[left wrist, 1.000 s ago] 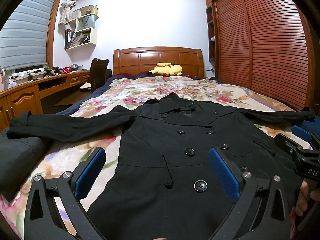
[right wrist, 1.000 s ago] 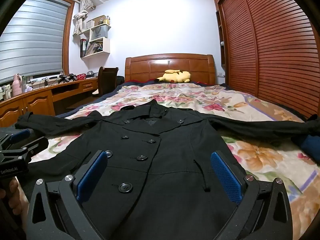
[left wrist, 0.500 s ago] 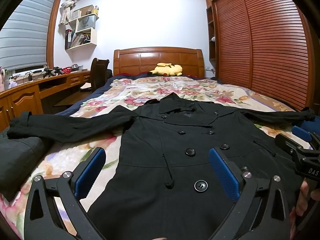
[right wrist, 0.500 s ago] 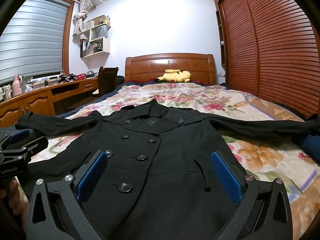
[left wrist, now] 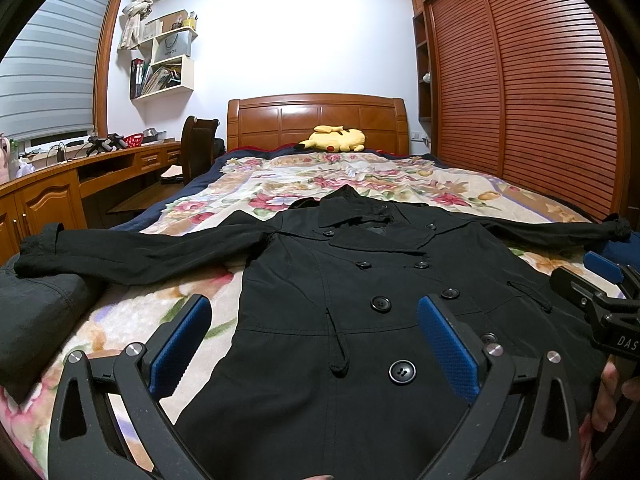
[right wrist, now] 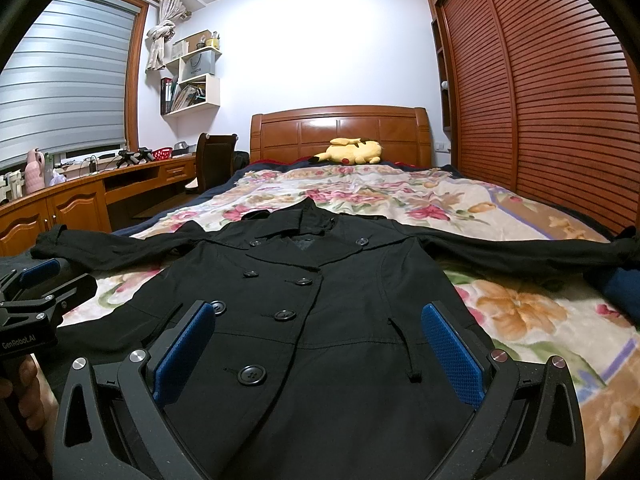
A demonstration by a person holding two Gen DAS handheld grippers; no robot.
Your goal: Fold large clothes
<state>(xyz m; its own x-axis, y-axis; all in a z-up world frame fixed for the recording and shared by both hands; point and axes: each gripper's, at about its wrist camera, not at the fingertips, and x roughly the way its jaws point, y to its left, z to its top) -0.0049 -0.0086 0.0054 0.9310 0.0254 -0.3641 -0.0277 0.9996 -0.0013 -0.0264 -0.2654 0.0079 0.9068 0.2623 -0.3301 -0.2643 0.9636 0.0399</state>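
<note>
A black double-breasted coat [left wrist: 360,300] [right wrist: 320,320] lies flat and face up on the floral bedspread [left wrist: 280,184], both sleeves spread straight out to the sides. My left gripper [left wrist: 314,344] hovers open over the coat's lower left front, nothing between its blue pads. Above the lower right front my right gripper [right wrist: 316,352] is open too and holds nothing. Each gripper shows at the edge of the other's view, held by a hand. The coat's hem is hidden below both frames.
A folded dark garment [left wrist: 36,320] lies at the bed's left edge under the left cuff. A blue item [right wrist: 624,292] sits by the right cuff. A yellow plush toy [left wrist: 336,140] rests at the headboard. A wooden desk [left wrist: 60,196] runs along the left, slatted wardrobe doors [left wrist: 540,92] along the right.
</note>
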